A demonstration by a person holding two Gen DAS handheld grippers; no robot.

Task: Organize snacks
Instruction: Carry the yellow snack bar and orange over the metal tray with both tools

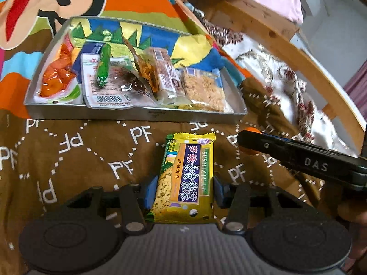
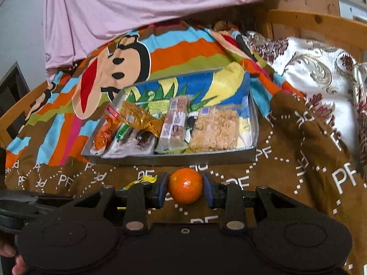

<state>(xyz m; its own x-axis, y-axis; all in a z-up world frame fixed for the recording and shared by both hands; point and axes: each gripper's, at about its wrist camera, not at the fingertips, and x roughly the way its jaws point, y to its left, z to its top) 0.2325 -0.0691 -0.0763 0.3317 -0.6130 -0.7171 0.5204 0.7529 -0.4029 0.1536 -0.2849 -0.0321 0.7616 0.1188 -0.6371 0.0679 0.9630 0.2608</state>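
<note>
Two tongs in play. Left gripper (image 1: 183, 193) pinching yellow-green biscuit packet (image 1: 187, 176) between blue pads, packet standing lengthwise along fingers, clear of brown quilt (image 1: 75, 160). Right gripper (image 2: 185, 189) pinching small orange (image 2: 185, 185), pads touching both sides.

Ahead of both tongs: shallow grey metal tray (image 1: 142, 114) on quilt, clear bottom showing cartoon print beneath. Inside, seen from left gripper, left to right: orange candy bag (image 1: 56, 78), white pouch with barcode (image 1: 107, 91), green sausage stick (image 1: 103, 65) lying on top of pouch, gold foil wrapper (image 1: 143, 66) tilted across, clear-wrapped bar with brown label (image 1: 166, 73), clear pack of pale crumbly crisps (image 1: 204, 91) at right end. All crowded along near wall; far half bare.

Writing: "SUSHIZICAN" plus Chinese characters on held packet, incl. "咸味饼干". "PF" repeated in white on quilt. "DAS" on black body of right gripper, seen at right in left view. Tray labels too small to read.

Yellow wrapper edge (image 2: 140, 181) just left of right gripper's left finger. Pink cloth (image 2: 160, 6) beyond tray.
</note>
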